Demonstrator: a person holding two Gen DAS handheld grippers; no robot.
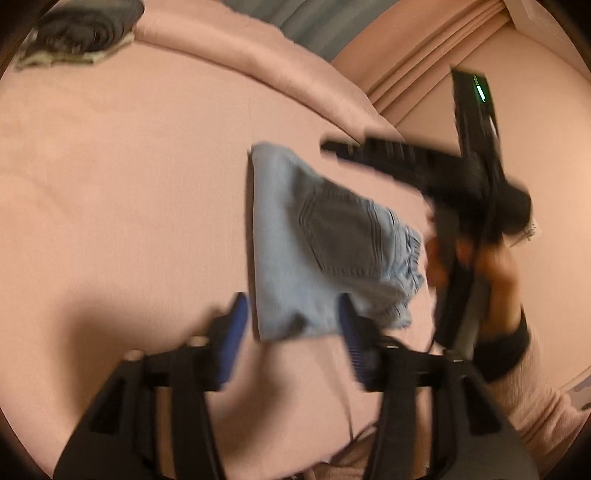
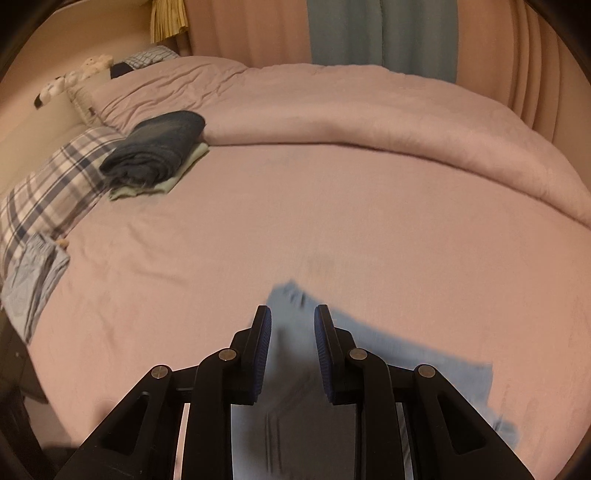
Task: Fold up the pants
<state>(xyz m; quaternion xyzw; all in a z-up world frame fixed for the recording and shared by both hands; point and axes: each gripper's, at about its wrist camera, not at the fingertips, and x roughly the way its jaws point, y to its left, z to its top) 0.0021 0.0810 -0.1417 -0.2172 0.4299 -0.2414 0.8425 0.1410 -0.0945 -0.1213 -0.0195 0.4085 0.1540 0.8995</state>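
- The pants (image 1: 317,247), light blue denim, lie folded into a compact bundle on the pink bedsheet (image 1: 110,184), near the middle of the bed, with a back pocket (image 1: 340,236) facing up and the gathered waistband toward the right of the left wrist view.
- The left gripper (image 1: 291,317) hangs over the near edge of the pants; its jaws are spread apart and grasp nothing, with the near hem of the denim showing between the 2 blue pads (image 1: 236,325).
- The right gripper (image 2: 291,332) is also released, its 2 fingers parted with a clear gap, and the pants (image 2: 406,354) lie below and beyond it on the sheet.
- In the left wrist view the right gripper (image 1: 369,151) shows as a blurred black shape just beside the far right corner of the pants, held by the person's right hand (image 1: 491,266), which wears a black wrist strap over a pink sleeve.
- A dark blue folded garment (image 2: 159,147) sits on a pale green cloth (image 2: 166,184) at the far left of the bed, well apart from the pants.
- A plaid pillow (image 2: 55,192) lies at the left edge, with a light blue cloth (image 2: 33,284) beside it.
- A rumpled pink duvet (image 2: 369,118) runs along the far side of the bed, with curtains (image 2: 369,33) behind it.
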